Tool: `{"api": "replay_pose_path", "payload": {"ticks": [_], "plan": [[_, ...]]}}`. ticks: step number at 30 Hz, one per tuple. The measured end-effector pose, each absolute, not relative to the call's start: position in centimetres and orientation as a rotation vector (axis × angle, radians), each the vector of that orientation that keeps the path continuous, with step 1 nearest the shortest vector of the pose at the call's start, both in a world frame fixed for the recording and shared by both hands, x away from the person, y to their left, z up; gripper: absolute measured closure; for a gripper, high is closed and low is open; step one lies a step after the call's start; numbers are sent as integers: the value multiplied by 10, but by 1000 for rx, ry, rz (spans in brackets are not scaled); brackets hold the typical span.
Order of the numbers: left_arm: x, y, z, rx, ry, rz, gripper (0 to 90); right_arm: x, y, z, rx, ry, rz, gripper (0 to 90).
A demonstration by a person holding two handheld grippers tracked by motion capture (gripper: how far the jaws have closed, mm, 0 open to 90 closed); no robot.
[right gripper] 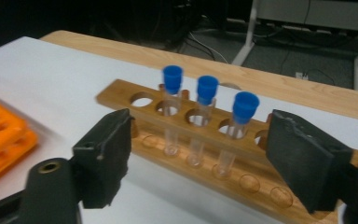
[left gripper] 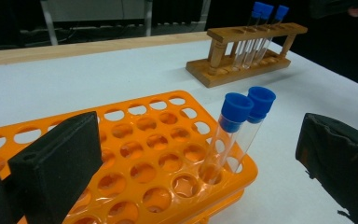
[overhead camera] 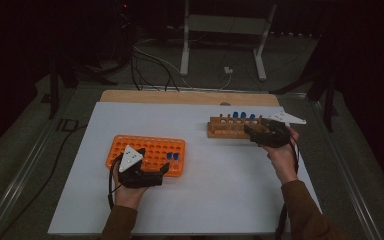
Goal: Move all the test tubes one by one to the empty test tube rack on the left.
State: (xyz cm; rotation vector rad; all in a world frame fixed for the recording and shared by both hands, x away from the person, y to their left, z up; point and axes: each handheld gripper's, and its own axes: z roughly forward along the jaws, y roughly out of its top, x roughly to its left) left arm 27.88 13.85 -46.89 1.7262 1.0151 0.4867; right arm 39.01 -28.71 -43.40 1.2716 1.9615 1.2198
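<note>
An orange tube rack (overhead camera: 145,145) lies left of centre on the white sheet, with two blue-capped tubes (overhead camera: 172,156) standing at its right end. My left gripper (overhead camera: 154,160) sits at the rack's near edge and is open. In the left gripper view its pads stand wide on either side of those tubes (left gripper: 233,121), touching neither. A wooden rack (overhead camera: 225,129) at the right holds three blue-capped tubes (overhead camera: 243,116). My right gripper (overhead camera: 256,127) is at its right end, open. Its jaws frame the three tubes (right gripper: 207,93) from a short distance, with nothing gripped.
A white sheet (overhead camera: 205,200) covers the wooden table (overhead camera: 180,96). Beyond the table's far edge are cables and a white stand's legs (overhead camera: 185,50) on the floor. The orange rack (right gripper: 0,130) shows at the left of the right gripper view.
</note>
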Motion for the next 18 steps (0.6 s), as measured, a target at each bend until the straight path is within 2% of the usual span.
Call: {"api": "replay_pose_path", "payload": {"ticks": [3, 6, 9, 15, 18], "plan": [[279, 137, -470, 1740, 1019, 484, 10, 402, -288, -439, 1312, 1941, 1181, 346], [279, 137, -470, 1742, 1019, 479, 10, 412, -290, -445, 1347, 1932, 1150, 499], [279, 137, -470, 1738, 1018, 477, 12, 420, -292, -451, 1374, 1917, 1131, 588], [279, 137, -470, 1748, 1022, 477, 14, 427, -292, -460, 1376, 1916, 1118, 712], [278, 136, -470, 1748, 1020, 475, 14, 429, -290, -462, 1373, 1914, 1121, 731]]}}
